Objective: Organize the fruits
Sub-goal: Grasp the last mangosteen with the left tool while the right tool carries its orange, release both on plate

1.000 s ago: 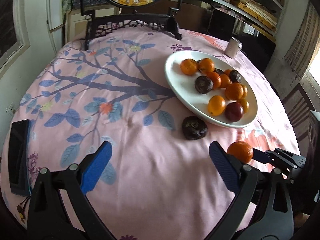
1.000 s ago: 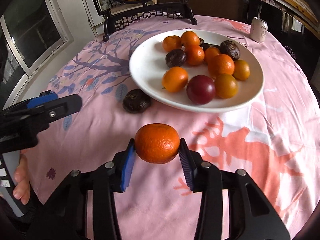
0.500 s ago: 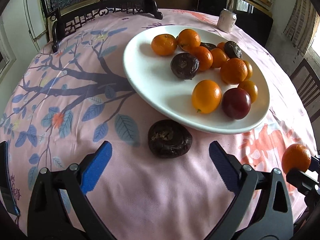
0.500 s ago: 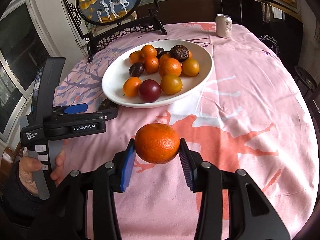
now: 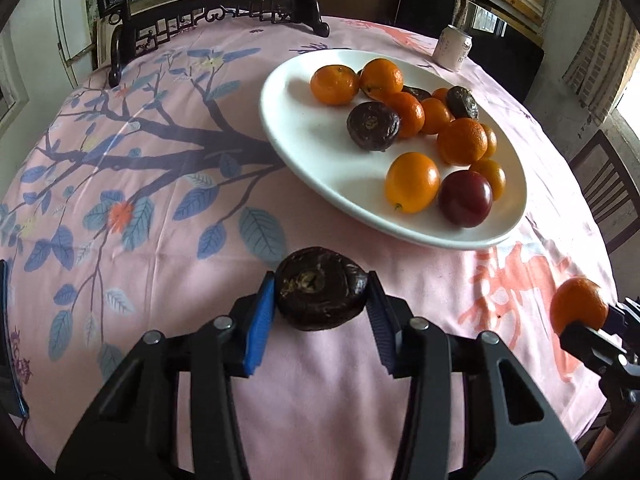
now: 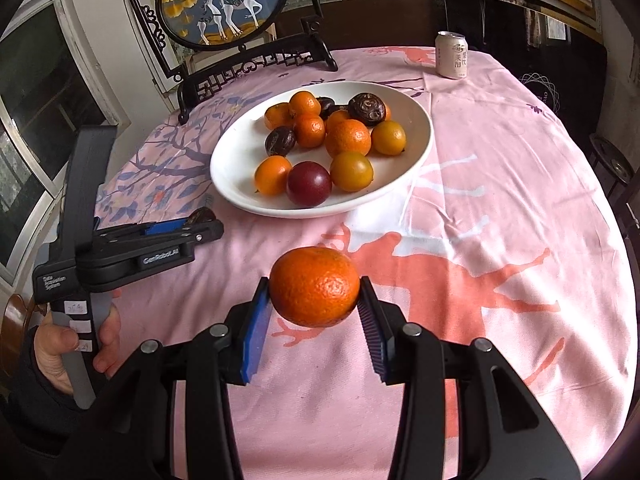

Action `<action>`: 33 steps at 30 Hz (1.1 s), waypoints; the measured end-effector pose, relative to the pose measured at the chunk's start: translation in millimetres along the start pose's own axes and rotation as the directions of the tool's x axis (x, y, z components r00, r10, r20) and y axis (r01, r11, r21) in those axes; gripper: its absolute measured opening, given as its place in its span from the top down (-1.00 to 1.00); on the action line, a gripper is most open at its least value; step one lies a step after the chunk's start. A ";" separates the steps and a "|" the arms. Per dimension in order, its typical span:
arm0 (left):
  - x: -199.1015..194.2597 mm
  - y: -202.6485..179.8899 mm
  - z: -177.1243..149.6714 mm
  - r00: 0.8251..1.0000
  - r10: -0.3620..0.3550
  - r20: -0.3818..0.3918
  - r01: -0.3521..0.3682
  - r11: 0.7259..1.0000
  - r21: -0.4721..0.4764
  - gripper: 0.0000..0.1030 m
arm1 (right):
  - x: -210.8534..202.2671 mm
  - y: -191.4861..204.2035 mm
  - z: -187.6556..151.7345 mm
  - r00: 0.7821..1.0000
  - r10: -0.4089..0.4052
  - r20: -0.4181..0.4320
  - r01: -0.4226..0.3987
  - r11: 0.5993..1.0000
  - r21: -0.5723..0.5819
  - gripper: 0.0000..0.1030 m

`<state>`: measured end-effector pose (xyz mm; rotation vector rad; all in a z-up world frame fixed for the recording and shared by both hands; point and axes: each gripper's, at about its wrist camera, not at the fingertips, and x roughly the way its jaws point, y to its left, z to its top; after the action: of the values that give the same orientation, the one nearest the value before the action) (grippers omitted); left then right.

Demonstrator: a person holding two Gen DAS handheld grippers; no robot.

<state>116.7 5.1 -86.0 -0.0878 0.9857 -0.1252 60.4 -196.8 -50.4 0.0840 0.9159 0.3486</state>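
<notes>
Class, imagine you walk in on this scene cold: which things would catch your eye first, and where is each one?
First, the bright orange mandarin clamped in the right tongs above the pink tablecloth. Next, the white plate behind it, piled with orange and dark fruits. Then the dark wrinkled fruit on the cloth just in front of the plate, where the left tongs have just closed; both pads press its sides.

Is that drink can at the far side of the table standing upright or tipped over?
Upright. The can stands on its base on the pink tablecloth, top rim uppermost.
</notes>
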 end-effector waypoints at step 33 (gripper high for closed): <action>34.6 -6.6 140.0 0.999 -0.030 -0.011 0.030 0.999 -0.028 0.10 | 93.2 20.5 122.6 0.998 -0.037 -0.044 0.030 0.989 -0.146 0.05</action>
<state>252.1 -4.1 -36.7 -0.1274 0.9978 -0.1401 203.7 -137.4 -42.1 -0.0737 0.9347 0.3859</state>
